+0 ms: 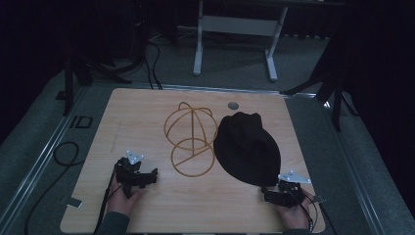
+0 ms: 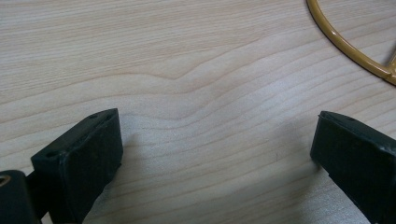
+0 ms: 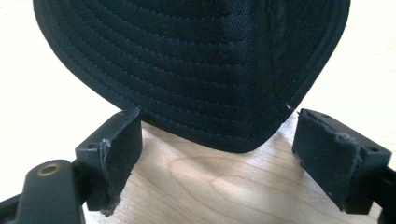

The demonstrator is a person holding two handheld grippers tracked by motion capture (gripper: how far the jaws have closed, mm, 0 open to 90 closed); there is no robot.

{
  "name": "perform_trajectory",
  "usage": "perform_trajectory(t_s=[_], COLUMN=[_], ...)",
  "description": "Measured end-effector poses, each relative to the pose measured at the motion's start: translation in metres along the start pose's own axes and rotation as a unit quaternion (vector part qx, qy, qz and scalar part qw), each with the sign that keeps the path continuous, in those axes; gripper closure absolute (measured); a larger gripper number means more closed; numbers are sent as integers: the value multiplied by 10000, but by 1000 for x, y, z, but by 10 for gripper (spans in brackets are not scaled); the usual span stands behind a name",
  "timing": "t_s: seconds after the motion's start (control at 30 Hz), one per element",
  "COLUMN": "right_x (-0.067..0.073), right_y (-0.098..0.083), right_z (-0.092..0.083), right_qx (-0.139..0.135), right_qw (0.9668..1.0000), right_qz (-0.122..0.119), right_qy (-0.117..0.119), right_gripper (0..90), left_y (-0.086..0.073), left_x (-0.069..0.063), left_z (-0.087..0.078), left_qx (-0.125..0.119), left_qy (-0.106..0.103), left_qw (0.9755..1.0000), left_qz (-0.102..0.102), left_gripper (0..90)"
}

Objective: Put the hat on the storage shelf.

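From my remote seat I saw the pale wooden worktop (image 1: 147, 110) spread under the high view, with a small grey disc (image 1: 233, 105) set into it near the far edge. The black cap (image 1: 247, 147) lay right of centre, its brim pointing toward the near right corner. Just beside it, to the left, stood the gold wire cap stand (image 1: 191, 139) — a dome of thin hoops over a flat ring on the wood, its right side close against the cap.

My right gripper (image 1: 270, 194) sat at the near right, just short of the brim tip. In the right gripper view (image 3: 219, 135) its jaws stood wide apart, holding nothing, and the stitched brim (image 3: 196, 70) reached down into the gap between them; I could not tell whether either jaw touched the cloth.

My left gripper (image 1: 149, 175) rested at the near left — in its own view (image 2: 217, 140) the jaws gaped wide over bare wood, empty, with a curve of the stand's ring (image 2: 348, 46) at the upper right.
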State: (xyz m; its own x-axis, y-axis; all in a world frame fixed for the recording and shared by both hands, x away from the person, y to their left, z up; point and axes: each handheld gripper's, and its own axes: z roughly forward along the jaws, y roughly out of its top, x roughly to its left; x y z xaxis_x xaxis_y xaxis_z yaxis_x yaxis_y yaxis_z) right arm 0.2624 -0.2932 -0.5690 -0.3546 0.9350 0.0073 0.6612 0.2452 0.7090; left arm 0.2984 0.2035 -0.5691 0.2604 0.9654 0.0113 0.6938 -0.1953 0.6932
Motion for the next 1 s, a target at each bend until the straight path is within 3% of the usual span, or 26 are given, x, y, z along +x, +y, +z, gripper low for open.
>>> perform_trajectory(t_s=[0.53,0.63,1.0], right_x=[0,-1,-4], right_y=[4,8,11], right_z=[0,-1,-2], right_qx=[179,362,495], right_qw=[9998,9992,9981], right_qz=[-57,-128,-281], right_qy=[39,111,226], right_gripper=[152,159,178], left_y=[0,0,0], left_x=[0,0,0], left_z=[0,0,0], left_qx=[11,7,12], left_qy=[-4,-3,-12], left_qw=[10000,10000,10000], left_qz=[21,30,42], left_gripper=[27,26,26])
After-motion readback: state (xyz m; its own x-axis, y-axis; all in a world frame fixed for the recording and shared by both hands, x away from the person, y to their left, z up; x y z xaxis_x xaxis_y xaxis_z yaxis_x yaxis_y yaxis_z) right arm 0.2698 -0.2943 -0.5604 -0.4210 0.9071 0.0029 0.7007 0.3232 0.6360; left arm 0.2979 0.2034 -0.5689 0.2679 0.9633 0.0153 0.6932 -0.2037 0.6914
